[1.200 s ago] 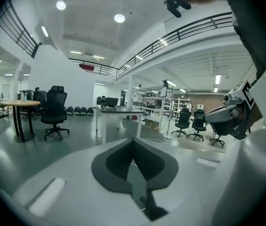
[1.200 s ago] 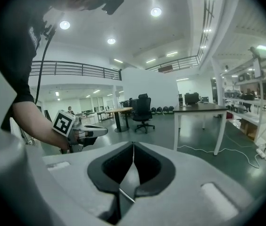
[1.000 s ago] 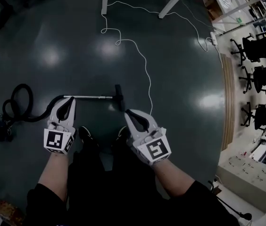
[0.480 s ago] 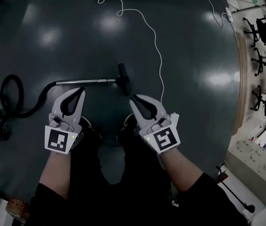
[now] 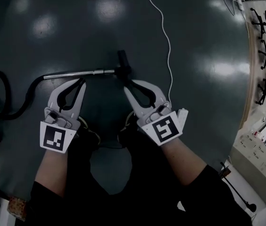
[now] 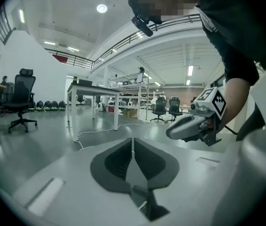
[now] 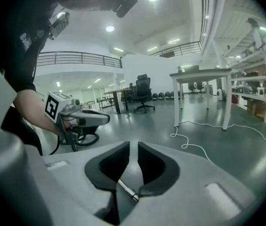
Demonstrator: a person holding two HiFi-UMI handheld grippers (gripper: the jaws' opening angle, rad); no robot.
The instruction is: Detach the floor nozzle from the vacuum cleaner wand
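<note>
Two grippers are hovering over the glossy dark floor [image 5: 203, 117]: my left gripper [image 5: 80, 81] by the silver metal vacuum wand [image 5: 71, 74], my right gripper [image 5: 127, 85] by the black floor nozzle [image 5: 123, 67]. Both are opening narrowly, nothing between the jaws. I judge I'm approaching; next, gripping each part.

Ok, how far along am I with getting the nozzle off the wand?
Nothing done yet: the floor nozzle sits attached to the wand. In hand: the left gripper hovers by the wand and the right gripper by the nozzle joint, both jaws opening, nothing between them. Still to do: grip both parts and pull them apart.
</note>
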